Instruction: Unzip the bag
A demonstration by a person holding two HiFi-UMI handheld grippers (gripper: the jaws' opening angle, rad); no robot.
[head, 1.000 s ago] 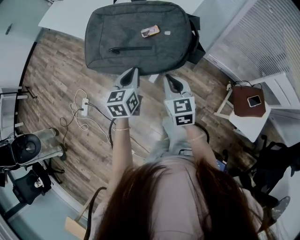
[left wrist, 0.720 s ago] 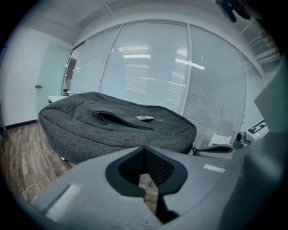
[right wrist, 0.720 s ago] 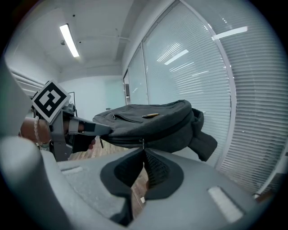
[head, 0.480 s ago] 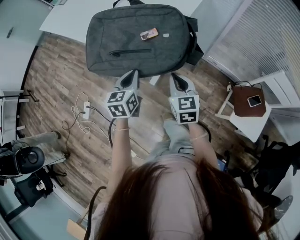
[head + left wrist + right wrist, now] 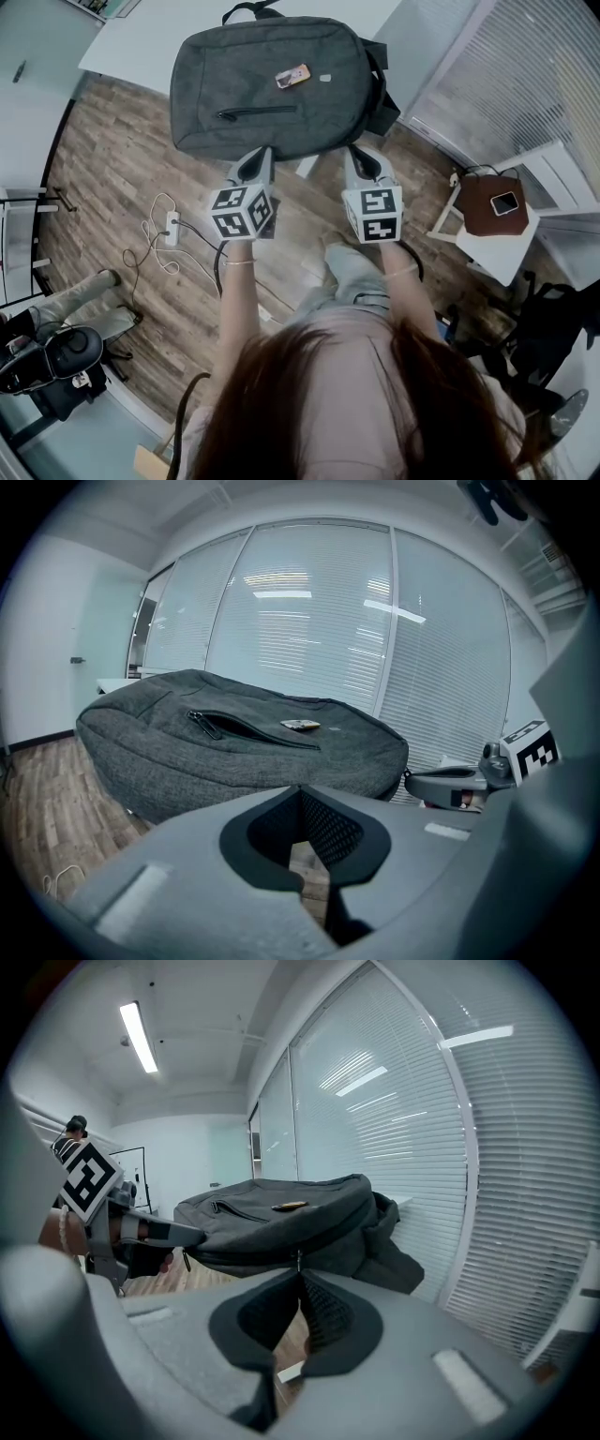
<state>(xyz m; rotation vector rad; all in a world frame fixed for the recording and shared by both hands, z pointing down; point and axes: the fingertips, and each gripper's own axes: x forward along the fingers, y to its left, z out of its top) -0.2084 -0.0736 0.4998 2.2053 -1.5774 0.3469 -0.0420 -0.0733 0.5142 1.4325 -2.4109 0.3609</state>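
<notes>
A grey backpack (image 5: 277, 84) lies on a white table (image 5: 141, 42), its front-pocket zip (image 5: 248, 728) facing up and a small tag (image 5: 292, 76) on top. My left gripper (image 5: 260, 153) is shut with its tips pinching the bag's near edge; from the right gripper view it (image 5: 192, 1236) meets the seam. A little to the right along that edge, my right gripper (image 5: 357, 152) is also shut. In its own view a small metal zipper pull (image 5: 298, 1260) stands right at its closed tips (image 5: 299, 1277).
Window blinds (image 5: 525, 75) run along the right. A white stool with a brown pouch and a phone (image 5: 497, 202) stands at the right. A power strip with cables (image 5: 171, 225) lies on the wooden floor. A seated person's legs (image 5: 84, 291) show at the lower left.
My right gripper has slid to the right along the bag's near edge, away from the left one. The left gripper has kept its place at the edge.
</notes>
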